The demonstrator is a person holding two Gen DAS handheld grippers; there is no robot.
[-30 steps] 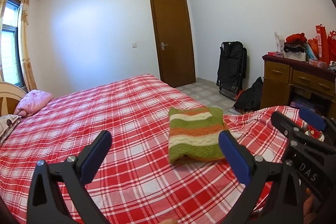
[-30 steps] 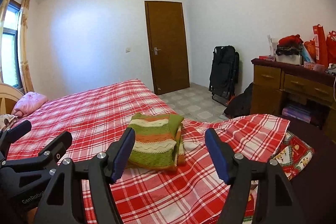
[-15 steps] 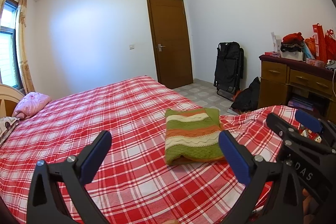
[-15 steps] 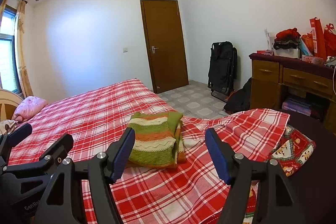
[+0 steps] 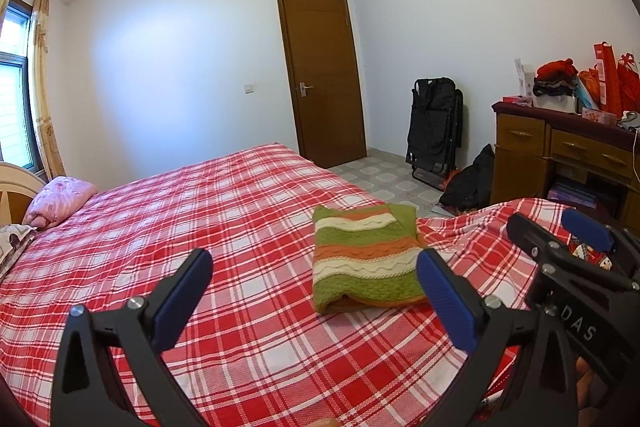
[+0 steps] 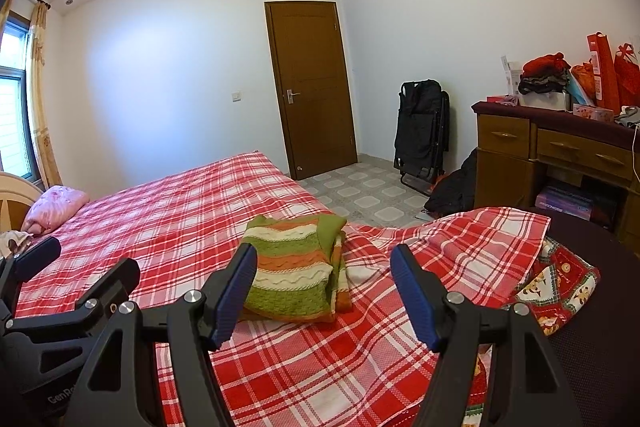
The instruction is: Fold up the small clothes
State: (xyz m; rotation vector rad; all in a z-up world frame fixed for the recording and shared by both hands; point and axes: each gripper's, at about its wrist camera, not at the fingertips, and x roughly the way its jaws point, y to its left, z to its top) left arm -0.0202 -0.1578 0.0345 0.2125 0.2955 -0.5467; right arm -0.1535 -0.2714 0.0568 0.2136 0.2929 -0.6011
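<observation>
Left tongs (image 5: 312, 285) released, empty | right tongs (image 6: 323, 277) released, empty | green-orange-cream striped knit garment (image 5: 366, 259) lay folded at frame centre on red plaid bed (image 5: 224, 223), apparently finished, tongs clear

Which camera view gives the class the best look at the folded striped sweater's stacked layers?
The right wrist view: the striped sweater shows its top and its layered right edge, though a fingertip covers one corner. The left wrist view shows the top of the sweater and its near folded edge, not the side layers.
</observation>
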